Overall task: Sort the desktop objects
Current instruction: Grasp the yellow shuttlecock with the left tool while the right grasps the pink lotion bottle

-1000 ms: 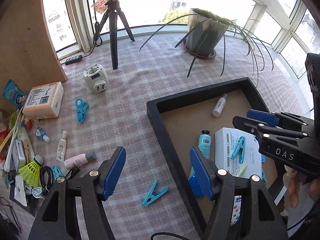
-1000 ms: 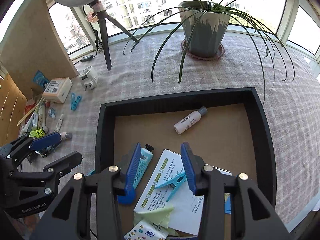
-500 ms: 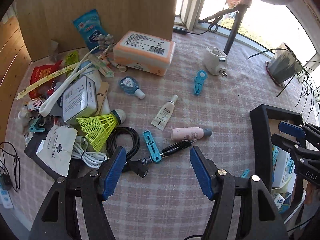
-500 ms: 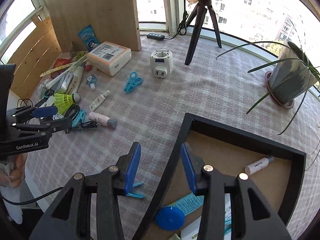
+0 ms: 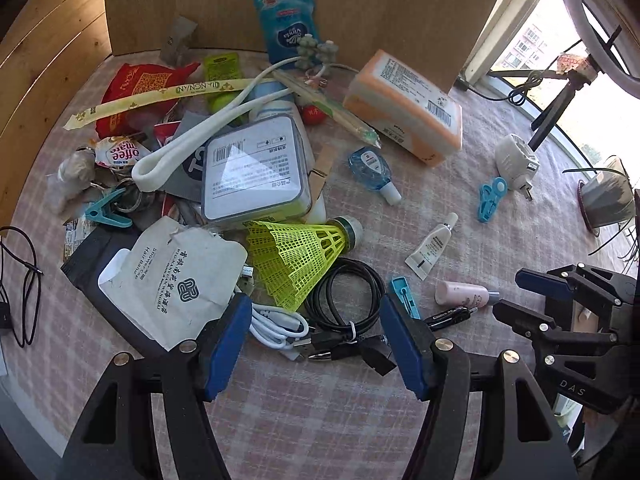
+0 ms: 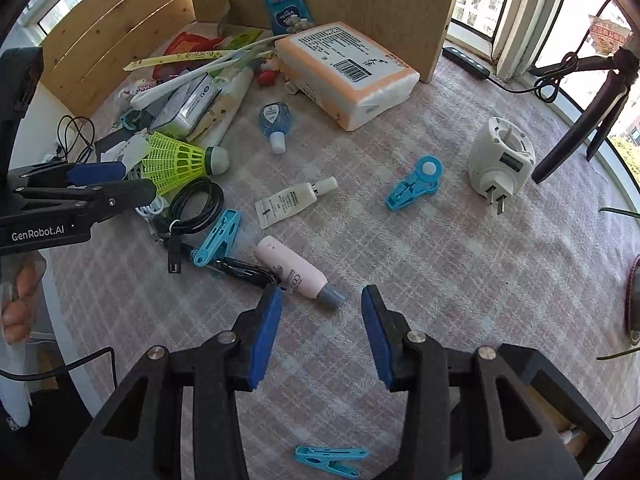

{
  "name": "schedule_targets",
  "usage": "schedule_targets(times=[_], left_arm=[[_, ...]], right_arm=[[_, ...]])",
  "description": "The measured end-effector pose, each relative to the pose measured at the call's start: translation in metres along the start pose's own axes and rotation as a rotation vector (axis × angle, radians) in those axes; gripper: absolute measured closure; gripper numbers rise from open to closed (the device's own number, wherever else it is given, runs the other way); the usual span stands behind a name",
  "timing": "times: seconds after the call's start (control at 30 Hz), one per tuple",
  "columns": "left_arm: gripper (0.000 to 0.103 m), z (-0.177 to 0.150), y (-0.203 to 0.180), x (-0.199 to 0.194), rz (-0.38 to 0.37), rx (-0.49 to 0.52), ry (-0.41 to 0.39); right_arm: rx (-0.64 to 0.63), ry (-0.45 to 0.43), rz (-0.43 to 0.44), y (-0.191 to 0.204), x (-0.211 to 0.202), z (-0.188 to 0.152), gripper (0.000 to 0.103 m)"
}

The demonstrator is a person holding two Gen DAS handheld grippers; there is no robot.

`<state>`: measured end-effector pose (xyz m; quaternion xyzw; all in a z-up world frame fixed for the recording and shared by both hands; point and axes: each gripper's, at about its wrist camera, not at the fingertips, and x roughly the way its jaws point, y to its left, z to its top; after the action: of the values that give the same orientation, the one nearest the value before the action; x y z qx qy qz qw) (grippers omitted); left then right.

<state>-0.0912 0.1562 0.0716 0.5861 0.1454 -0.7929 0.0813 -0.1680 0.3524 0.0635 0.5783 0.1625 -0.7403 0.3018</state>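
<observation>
My left gripper (image 5: 316,332) hangs open over a coiled black cable (image 5: 344,296) and a white cable (image 5: 280,324), close to a yellow shuttlecock (image 5: 300,256); no pad touches anything. My right gripper (image 6: 322,308) is open just above the grey-capped end of a pink bottle (image 6: 292,266), which lies on the checked cloth beside a black pen (image 6: 240,268) and a blue clip (image 6: 218,238). Each gripper shows in the other's view: the right gripper (image 5: 516,296) near the pink bottle (image 5: 464,294), the left gripper (image 6: 136,182) by the shuttlecock (image 6: 176,162).
A heap of packets, a grey-lidded box (image 5: 256,168) and an orange tissue pack (image 6: 344,70) fills the far left against a wooden board. A white tube (image 6: 292,202), a round blue clip (image 6: 416,184) and a white plug adapter (image 6: 500,164) lie apart. The black tray's corner (image 6: 560,392) is at lower right.
Both grippers have swung from over the black tray to the clutter on the cloth, rolling as they went. The tray has left the left wrist view. Neither has taken hold of anything.
</observation>
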Motion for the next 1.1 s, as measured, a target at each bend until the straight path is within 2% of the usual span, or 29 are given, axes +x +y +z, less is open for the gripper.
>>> schedule_targets(times=[0.2,0.33,0.43,0.53,0.63,0.67,0.7,0.83,0.93,1.1], left_arm=[[0.040,0.005,0.000,0.011,-0.008,-0.003,0.017],[0.041,0.009,-0.001,0.019,-0.007,-0.009,0.024],[0.045,0.012,0.001,0.026,-0.012,-0.022,0.034],[0.058,0.015,0.001,0.034,-0.028,-0.039,0.041],[0.077,0.017,-0.002,0.042,-0.035,-0.049,0.048],[0.086,0.018,-0.004,0.043,-0.041,-0.050,0.046],[0.090,0.018,-0.006,0.044,-0.048,-0.049,0.042],[0.100,0.020,-0.018,0.042,-0.079,-0.012,0.026],[0.101,0.020,-0.028,0.031,-0.058,0.037,-0.012],[0.101,0.021,-0.035,0.013,-0.080,0.060,-0.037]], right_arm=[[-0.035,0.043,0.018,0.010,0.024,0.013,0.062],[-0.047,0.061,0.001,0.015,0.034,0.015,0.062],[-0.038,0.067,0.007,0.016,0.040,0.016,0.064],[-0.033,0.072,-0.015,0.017,0.046,0.012,0.071],[-0.027,0.065,-0.037,0.016,0.045,0.008,0.080],[-0.013,0.061,-0.035,0.014,0.044,0.007,0.081],[0.006,0.056,-0.028,0.010,0.043,0.005,0.083],[0.067,0.039,-0.032,-0.001,0.039,-0.002,0.083],[0.112,0.024,-0.026,-0.008,0.035,-0.009,0.083],[0.182,-0.007,0.000,-0.019,0.024,-0.021,0.083]])
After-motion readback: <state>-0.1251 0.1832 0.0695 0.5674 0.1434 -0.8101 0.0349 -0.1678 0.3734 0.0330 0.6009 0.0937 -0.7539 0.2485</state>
